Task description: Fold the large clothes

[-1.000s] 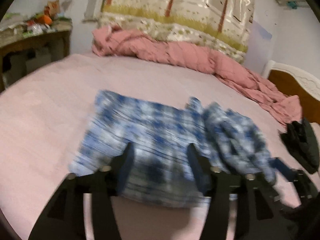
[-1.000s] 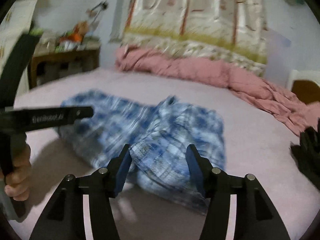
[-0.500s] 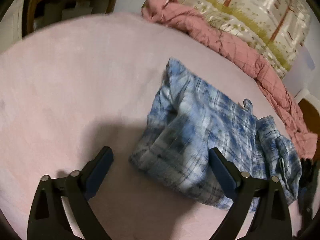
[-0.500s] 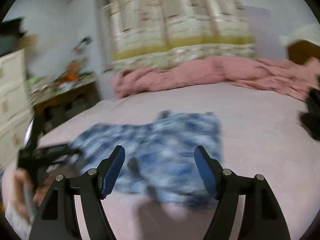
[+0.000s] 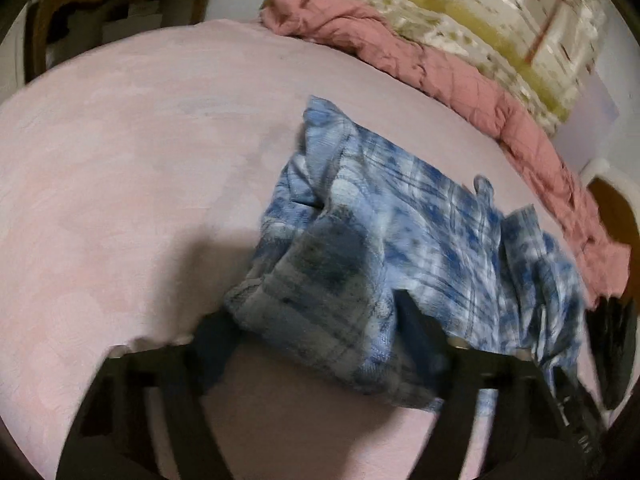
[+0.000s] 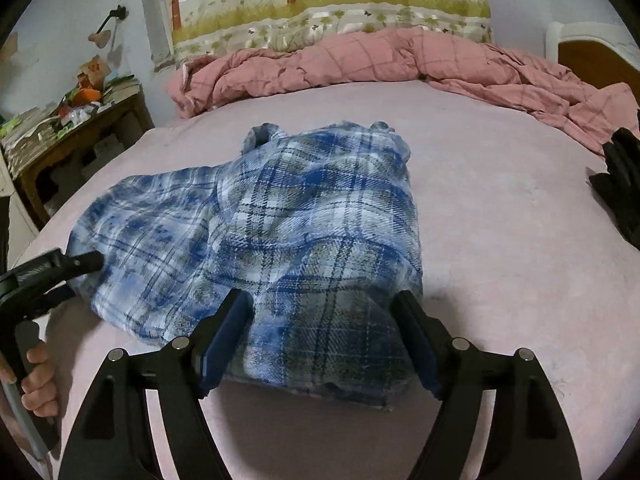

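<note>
Both claws straddle one rumpled blue plaid garment (image 6: 280, 232) on the bed (image 6: 500, 208): left claw (image 5: 316, 344) closing, right claw (image 6: 324, 340) opening, neither pressing it.

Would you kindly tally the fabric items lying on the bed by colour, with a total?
Blue plaid: 1, the garment, bunched mid-bed.
Pink: 1, the quilt, rumpled along the far edge.
Black: 1, the dark item at the right edge, partly cut off.
Total: 3
</note>
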A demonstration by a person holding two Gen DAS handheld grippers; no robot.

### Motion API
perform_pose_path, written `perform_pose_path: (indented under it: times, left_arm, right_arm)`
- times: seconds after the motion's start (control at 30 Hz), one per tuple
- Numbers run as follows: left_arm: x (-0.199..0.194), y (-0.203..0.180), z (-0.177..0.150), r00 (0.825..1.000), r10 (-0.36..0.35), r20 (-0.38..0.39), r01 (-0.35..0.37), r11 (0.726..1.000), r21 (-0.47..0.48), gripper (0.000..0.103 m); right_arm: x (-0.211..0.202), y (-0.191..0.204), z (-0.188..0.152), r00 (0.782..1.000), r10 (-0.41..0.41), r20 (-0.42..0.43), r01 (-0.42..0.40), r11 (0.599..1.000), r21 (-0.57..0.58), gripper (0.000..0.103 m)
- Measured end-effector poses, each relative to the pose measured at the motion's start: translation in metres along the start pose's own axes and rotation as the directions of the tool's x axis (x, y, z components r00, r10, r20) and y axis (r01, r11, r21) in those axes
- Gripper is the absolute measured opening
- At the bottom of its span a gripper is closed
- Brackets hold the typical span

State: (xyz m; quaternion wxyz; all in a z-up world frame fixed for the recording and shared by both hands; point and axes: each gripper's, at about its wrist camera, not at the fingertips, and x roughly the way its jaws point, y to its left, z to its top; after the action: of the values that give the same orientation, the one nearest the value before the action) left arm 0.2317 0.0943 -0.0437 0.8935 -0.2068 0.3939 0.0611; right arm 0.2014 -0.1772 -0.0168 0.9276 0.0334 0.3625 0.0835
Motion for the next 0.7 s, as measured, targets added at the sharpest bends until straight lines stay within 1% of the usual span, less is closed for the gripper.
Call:
perform_pose_path:
  times: [0.03,0.07,0.13,0.17,0.2,0.23,0.27,0.3,0.33,0.37,0.4,0.43,0.47,0.5,0.53,0.57,0.6,0.63,0.67,0.7]
  left_arm:
    - [-0.002,-0.004,-0.001,1.0,-0.01,0.013,0.01,1.0,0.023,0.047]
    - [-0.005,-0.007,-0.001,0.999,-0.021,0.026,0.02,0.999,0.04,0.039]
    - [-0.014,-0.012,-0.001,0.997,-0.033,0.076,0.028,0.997,0.068,0.031]
    - [-0.02,-0.018,-0.001,0.993,-0.023,0.113,0.012,0.995,0.096,0.029]
    - [-0.026,-0.027,-0.002,0.988,0.0,0.154,-0.022,0.99,0.139,0.028]
    - [-0.034,-0.038,-0.004,0.979,0.014,0.203,-0.051,0.982,0.182,0.027]
    - [-0.043,-0.048,-0.005,0.968,0.008,0.252,-0.064,0.975,0.213,0.026]
    - [-0.053,-0.058,-0.006,0.956,-0.015,0.292,-0.056,0.971,0.234,0.025]
    - [-0.062,-0.066,-0.006,0.947,-0.056,0.317,-0.027,0.967,0.253,0.025]
    - [-0.075,-0.078,-0.006,0.931,-0.128,0.34,0.027,0.957,0.287,0.025]
    - [-0.086,-0.09,-0.008,0.916,-0.195,0.351,0.074,0.941,0.33,0.024]
    - [-0.098,-0.104,-0.012,0.898,-0.263,0.353,0.117,0.916,0.385,0.024]
    - [-0.108,-0.121,-0.017,0.878,-0.328,0.348,0.155,0.884,0.441,0.024]
    - [-0.115,-0.138,-0.022,0.859,-0.389,0.332,0.197,0.851,0.488,0.024]
    - [-0.118,-0.152,-0.028,0.847,-0.439,0.3,0.243,0.821,0.516,0.024]
    - [-0.116,-0.168,-0.035,0.84,-0.487,0.241,0.3,0.785,0.542,0.023]
    - [-0.109,-0.183,-0.043,0.836,-0.521,0.173,0.351,0.75,0.561,0.023]
    - [-0.1,-0.194,-0.052,0.834,-0.54,0.116,0.388,0.722,0.574,0.022]
    - [-0.085,-0.204,-0.065,0.837,-0.544,0.056,0.412,0.694,0.591,0.022]
    - [-0.071,-0.21,-0.077,0.847,-0.532,0.006,0.419,0.674,0.608,0.022]
  right_arm:
    - [0.0,0.0,0.0,1.0,0.006,0.0,-0.006,1.0,0.001,0.079]
    - [0.001,0.0,0.001,1.0,0.012,0.003,-0.012,1.0,0.006,0.079]
    - [-0.003,-0.007,0.002,0.999,0.032,0.018,-0.033,0.999,0.028,0.079]
    - [-0.005,-0.01,0.002,0.999,0.047,0.025,-0.048,0.998,0.041,0.079]
    - [-0.004,-0.012,0.002,0.998,0.052,0.025,-0.053,0.997,0.048,0.079]
    - [-0.003,-0.013,0.003,0.998,0.052,0.02,-0.053,0.997,0.056,0.079]
    - [-0.004,-0.013,0.003,0.999,0.048,0.022,-0.049,0.997,0.06,0.079]
    - [-0.005,-0.014,0.003,0.999,0.046,0.029,-0.048,0.997,0.061,0.079]
    - [-0.008,-0.014,0.003,0.998,0.048,0.039,-0.05,0.997,0.063,0.079]
    - [-0.01,-0.015,0.003,0.997,0.052,0.048,-0.055,0.996,0.068,0.079]
    - [-0.015,-0.019,0.003,0.996,0.059,0.068,-0.064,0.995,0.08,0.079]
    - [-0.02,-0.022,0.003,0.994,0.059,0.089,-0.068,0.993,0.096,0.079]
    - [-0.028,-0.031,0.003,0.991,0.03,0.129,-0.048,0.989,0.14,0.079]
    - [-0.036,-0.041,0.001,0.987,-0.024,0.16,-0.006,0.982,0.187,0.079]
    - [-0.042,-0.052,0.001,0.98,-0.085,0.181,0.039,0.969,0.243,0.08]
    - [-0.05,-0.071,-0.001,0.969,-0.153,0.196,0.083,0.942,0.326,0.081]
    - [-0.058,-0.09,-0.004,0.957,-0.204,0.206,0.109,0.911,0.399,0.081]
    - [-0.066,-0.11,-0.008,0.943,-0.258,0.211,0.137,0.876,0.462,0.081]
    - [-0.07,-0.122,-0.011,0.935,-0.287,0.207,0.154,0.857,0.492,0.081]
    - [-0.073,-0.136,-0.013,0.932,-0.307,0.194,0.168,0.838,0.519,0.081]
